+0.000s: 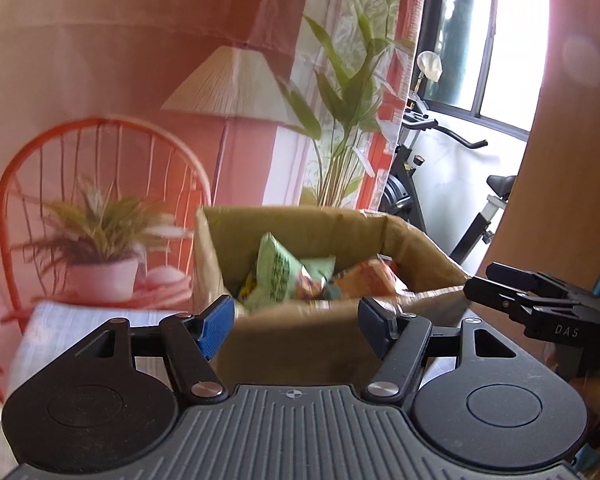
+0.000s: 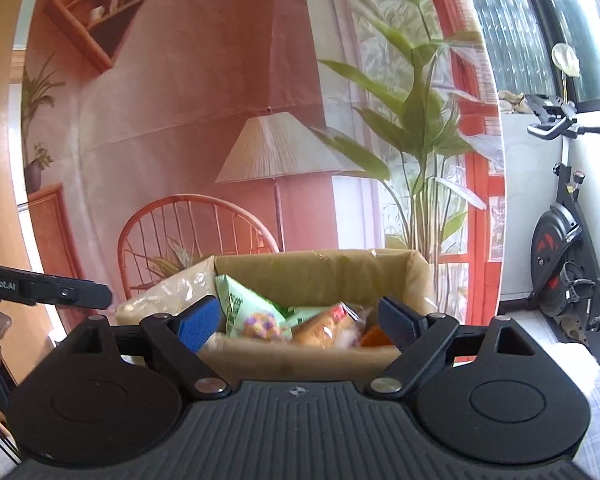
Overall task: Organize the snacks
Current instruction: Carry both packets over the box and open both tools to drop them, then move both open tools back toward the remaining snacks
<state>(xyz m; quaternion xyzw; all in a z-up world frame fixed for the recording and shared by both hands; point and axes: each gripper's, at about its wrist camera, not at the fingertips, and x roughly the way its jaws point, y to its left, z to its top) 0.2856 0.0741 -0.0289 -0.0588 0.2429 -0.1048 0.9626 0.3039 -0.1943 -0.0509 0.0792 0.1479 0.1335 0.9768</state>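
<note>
Both grippers empty before a cardboard box of snack packets.

I hold the left gripper [image 1: 296, 316] and the right gripper [image 2: 298, 320] with fingers spread and nothing between them; the cardboard box [image 2: 300, 356] sits just beyond the fingertips. Inside it lie a green packet [image 2: 252, 312], leaning up toward the left finger, an orange-wrapped packet [image 2: 324, 330] beside it toward the right finger, and something orange behind the right finger that I cannot identify. My judgement: the box's near wall stands between fingers and contents, so a low approach could push the box or crumple its rim; the slick, overlapping packets might slip or come up together.
</note>
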